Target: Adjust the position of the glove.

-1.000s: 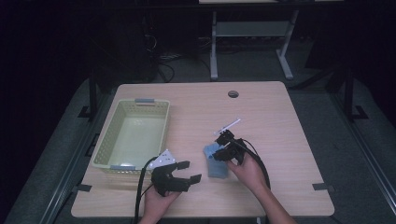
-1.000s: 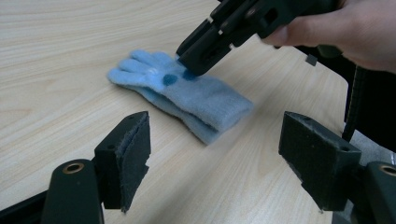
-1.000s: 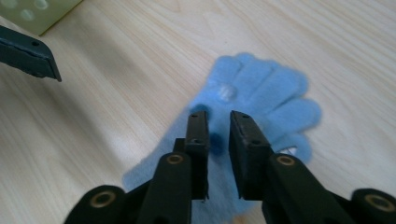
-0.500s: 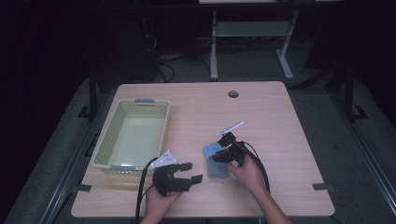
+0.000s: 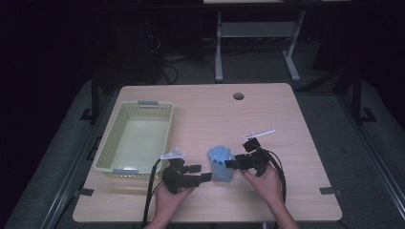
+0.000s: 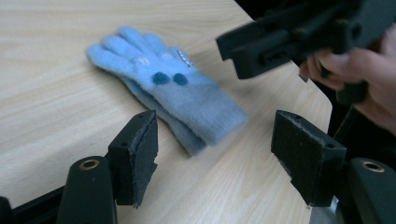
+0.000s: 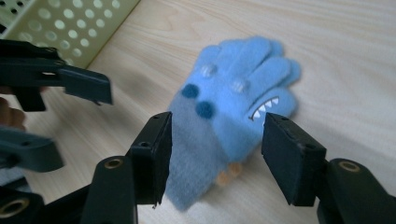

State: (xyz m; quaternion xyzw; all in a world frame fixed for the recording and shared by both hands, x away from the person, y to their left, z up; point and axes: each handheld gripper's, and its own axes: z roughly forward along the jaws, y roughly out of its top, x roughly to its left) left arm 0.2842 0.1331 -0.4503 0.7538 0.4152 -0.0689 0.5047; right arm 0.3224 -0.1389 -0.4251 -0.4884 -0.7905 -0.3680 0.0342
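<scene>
Now flat on table [image 5: 286, 119] — blue glove [image 5: 221, 162], unheld

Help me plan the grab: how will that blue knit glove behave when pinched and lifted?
The blue glove looks like soft fleecy knit lying flat and folded on the table, so it will probably droop floppily from one pinch point. It seems light and should not roll. Its fuzzy surface likely grips the padded jaws well.

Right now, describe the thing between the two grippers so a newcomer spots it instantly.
On the wooden table, look right of the pale green basket, near the front edge. Lying flat between the left gripper and right gripper is a small glove: the only soft item, light blue and fuzzy, with dark blue dots and a toothy mouth.
</scene>
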